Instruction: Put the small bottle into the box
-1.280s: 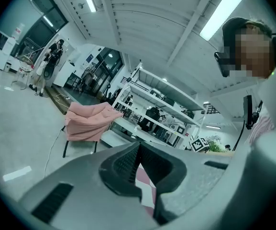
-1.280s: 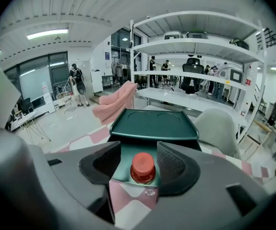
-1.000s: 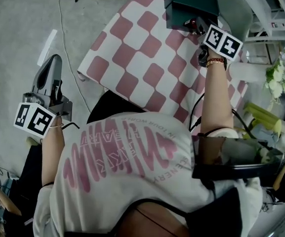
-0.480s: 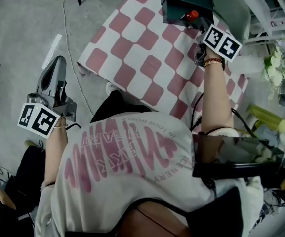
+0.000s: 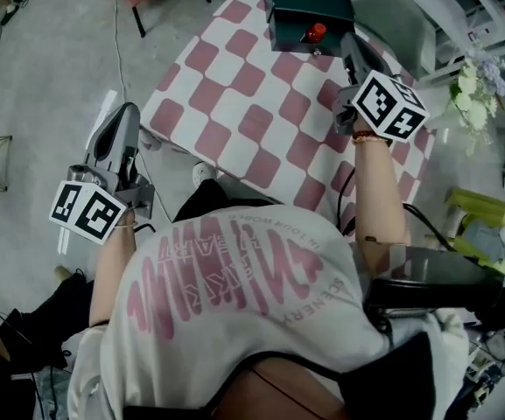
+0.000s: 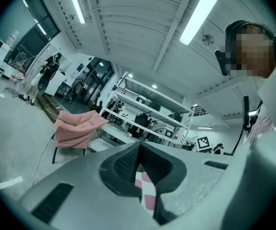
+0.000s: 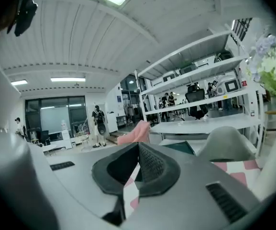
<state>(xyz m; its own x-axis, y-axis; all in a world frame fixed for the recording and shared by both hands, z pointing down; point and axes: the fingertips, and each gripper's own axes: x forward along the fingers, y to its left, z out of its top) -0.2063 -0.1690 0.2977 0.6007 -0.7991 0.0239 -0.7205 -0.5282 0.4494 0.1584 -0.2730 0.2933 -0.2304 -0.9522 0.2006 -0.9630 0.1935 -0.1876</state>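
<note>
Red-capped small bottle (image 5: 314, 33) sits in the box (image 5: 291, 7) at the worktop's (image 5: 243, 103) far edge, bare checks nearer, as the right gripper (image 5: 350, 44), fingers just clenched empty, has drawn back from the box; left gripper (image 5: 122, 121), clenched empty, hangs off the left edge.

The tablecloth (image 5: 261, 121) looks matt, the box (image 5: 289, 17) smooth, the left gripper (image 6: 138, 148) matt grey plastic.

The head view is looking steeply down over the person's shoulders onto the checkered table (image 5: 261, 121), with the box (image 5: 309, 11) at its far edge. The left gripper view, left of the table, and the right gripper view, over it, are facing roughly level, sharing the far pink-draped chair (image 6: 78, 128) and shelving (image 6: 147, 114).
</note>
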